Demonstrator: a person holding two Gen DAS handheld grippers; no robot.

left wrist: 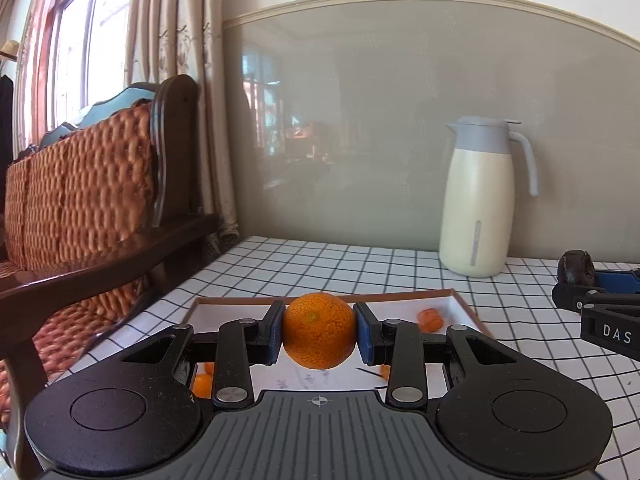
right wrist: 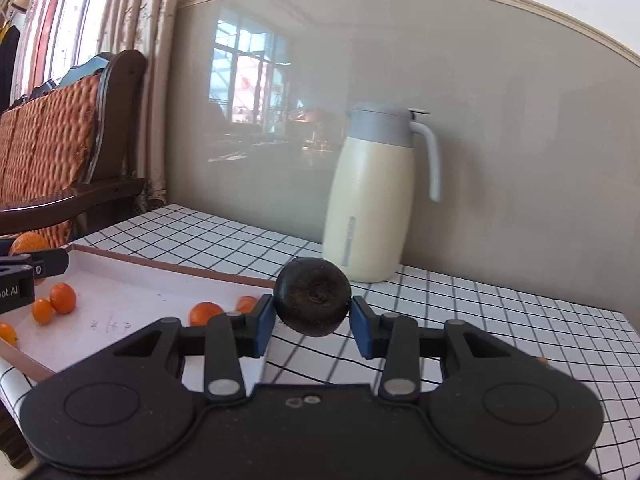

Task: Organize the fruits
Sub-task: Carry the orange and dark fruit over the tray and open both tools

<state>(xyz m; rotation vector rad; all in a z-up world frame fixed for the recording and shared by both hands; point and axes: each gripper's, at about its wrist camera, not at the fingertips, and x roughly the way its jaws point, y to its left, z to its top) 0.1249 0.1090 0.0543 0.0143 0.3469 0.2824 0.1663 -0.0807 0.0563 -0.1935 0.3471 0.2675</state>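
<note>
Blue pads of the left gripper (left wrist: 319, 333) pinch a small orange (left wrist: 319, 330) at its widest girth, holding it in the air above a shallow white tray (left wrist: 464, 302) with a brown rim, on a table covered in a black-checked cloth (left wrist: 320, 264). Alongside, the right gripper (right wrist: 312, 314) clamps a dark, round, wrinkled fruit (right wrist: 312, 297), perhaps a water chestnut, its navel turned to the camera, over the cloth just beside the tray's near corner. Several little oranges (right wrist: 62, 298) already lie loose in the tray, while a cream jug (right wrist: 370, 204) stands against the wall behind.

Both fruits look light and firm enough for a sideways squeeze. The orange's pebbled peel should give the pads purchase, though its flesh will likely bruise under a hard grip. The dark fruit seems harder and smoother, and more apt to slip or roll. Taking each across its middle, as shown, appears the safest hold; round fruit set down may wander across the tray floor.
</note>
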